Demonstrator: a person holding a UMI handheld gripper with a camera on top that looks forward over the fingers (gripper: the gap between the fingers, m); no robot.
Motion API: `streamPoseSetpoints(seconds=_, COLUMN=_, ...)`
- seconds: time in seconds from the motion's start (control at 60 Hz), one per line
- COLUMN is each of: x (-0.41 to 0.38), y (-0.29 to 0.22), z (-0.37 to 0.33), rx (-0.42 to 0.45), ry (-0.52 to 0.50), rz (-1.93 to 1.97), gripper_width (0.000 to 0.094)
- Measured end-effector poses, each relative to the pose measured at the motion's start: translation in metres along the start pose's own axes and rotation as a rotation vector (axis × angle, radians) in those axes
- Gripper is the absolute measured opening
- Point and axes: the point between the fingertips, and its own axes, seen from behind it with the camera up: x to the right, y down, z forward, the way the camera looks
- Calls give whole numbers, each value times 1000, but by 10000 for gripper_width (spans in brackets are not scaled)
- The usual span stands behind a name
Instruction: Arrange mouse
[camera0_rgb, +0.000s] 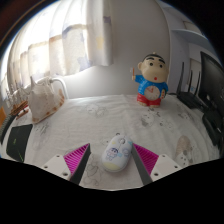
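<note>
White mouse (117, 152) between open tool (111, 160) fingers, tool level over table (90, 125)

gripper (114, 163) | two fingers showing as pale angular tips | inner faces wearing magenta pads (77, 158), ribbed texture | no hand or sleeve showing
</note>
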Motion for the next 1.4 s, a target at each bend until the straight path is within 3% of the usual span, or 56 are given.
streamPoseSetpoints(seconds=0.383, x=-5, y=-7, z=24, rx=-20, ry=14, rz=-29, gripper_width=814)
streamPoseSetpoints(seconds=0.467, x=1, y=-7, z=26, rx=-19, ry=35, rz=-40, gripper_width=669)
streamPoseSetpoints(seconds=0.517, x=5, y=-7, z=27, rx=-12, ry=48, rz=-50, gripper_width=465)
streamPoseSetpoints(seconds=0.717, x=7, y=-14, z=24, rx=-28, ry=56, rz=-66, gripper_width=361)
streamPoseSetpoints(seconds=0.85, x=-8, y=-60, z=-8, rx=8, ry=60, rz=-67, gripper_width=342)
streamPoseSetpoints(seconds=1.117, x=-155, y=-143, z=-86, rx=93, ry=-156, rz=-125, gripper_width=341)
streamPoseSetpoints(seconds=1.25, x=-251, y=-135, z=-109, rx=106, ry=-273, rz=-161, gripper_width=340)
streamPoseSetpoints(seconds=1.4, x=-347, y=-93, z=-109, rx=74, ry=-331, rz=-191, gripper_width=338)
